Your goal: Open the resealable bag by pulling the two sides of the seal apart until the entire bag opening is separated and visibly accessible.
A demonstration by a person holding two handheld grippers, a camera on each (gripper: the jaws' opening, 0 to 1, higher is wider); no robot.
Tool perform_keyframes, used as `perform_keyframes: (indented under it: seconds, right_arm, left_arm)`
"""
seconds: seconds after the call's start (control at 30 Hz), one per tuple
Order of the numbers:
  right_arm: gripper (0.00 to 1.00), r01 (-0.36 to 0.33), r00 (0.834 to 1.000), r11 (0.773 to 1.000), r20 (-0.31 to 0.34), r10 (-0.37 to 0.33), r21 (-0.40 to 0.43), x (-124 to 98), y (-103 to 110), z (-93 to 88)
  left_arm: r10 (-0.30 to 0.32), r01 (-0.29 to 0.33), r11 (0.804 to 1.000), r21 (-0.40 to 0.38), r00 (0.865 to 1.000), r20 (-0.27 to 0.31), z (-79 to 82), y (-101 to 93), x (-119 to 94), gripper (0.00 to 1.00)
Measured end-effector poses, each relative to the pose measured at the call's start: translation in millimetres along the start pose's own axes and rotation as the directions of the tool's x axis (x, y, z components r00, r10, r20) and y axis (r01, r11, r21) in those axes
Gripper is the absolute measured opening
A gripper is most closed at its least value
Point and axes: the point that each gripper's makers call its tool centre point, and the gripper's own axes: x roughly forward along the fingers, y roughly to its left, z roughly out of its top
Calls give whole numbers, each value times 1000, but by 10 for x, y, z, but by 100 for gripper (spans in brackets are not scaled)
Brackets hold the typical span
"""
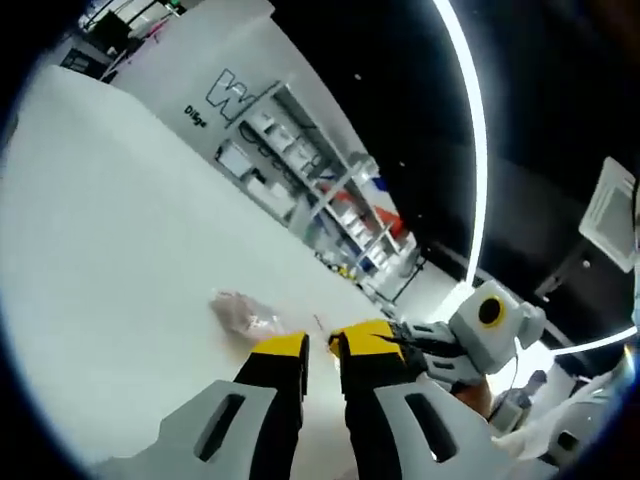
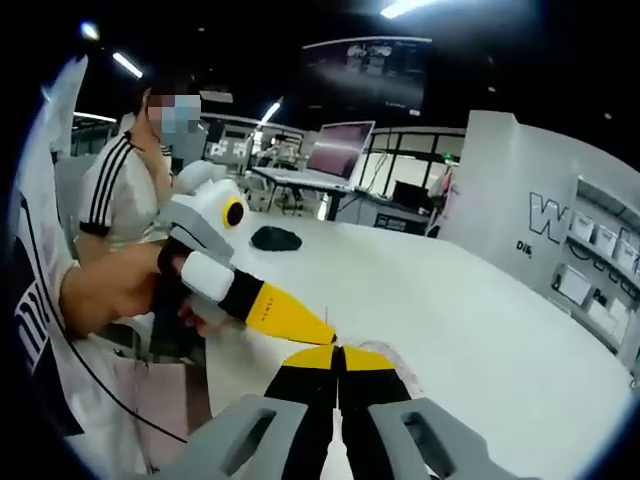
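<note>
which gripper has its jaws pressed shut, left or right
The right gripper: its yellow tips meet with no gap. The left gripper shows a slit between its tips, beside the bag.

A white table [image 2: 480, 300] carries a dark object [image 2: 276, 238] near its far edge, with a laptop [image 2: 338, 150] on a desk beyond it, shelving [image 1: 300, 170] past the table and a person [image 2: 125, 190] seated beside it.

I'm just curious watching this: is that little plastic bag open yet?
Cannot tell. The resealable bag lies crumpled on the white table beyond the left gripper; its seal is too small and blurred to read.
</note>
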Motion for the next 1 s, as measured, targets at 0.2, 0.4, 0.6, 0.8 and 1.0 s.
perform_keyframes:
  seconds: [0.2,0.4,0.6,0.8,1.0]
  right_arm:
    - [0,-2,1000,1000,2,2,0,-4,8,-10]
    - [0,-3,1000,1000,4,3,4,-2,4,-14]
    - [0,-25,1000,1000,7,25,11,11,43,-24]
    - [0,-15,1000,1000,4,15,4,18,-3,-26]
    - [0,-24,1000,1000,-18,24,6,34,12,-76]
  left_arm:
    - [0,0,1000,6,1000,-6,0,7,-6,8]
    - [4,-4,1000,13,1000,-11,-5,26,-18,8]
    - [-5,5,1000,11,1000,-14,10,26,-11,6]
    - [-3,4,999,44,999,-34,-5,13,-7,1]
    - [32,-24,991,130,998,-62,-51,64,-9,0]
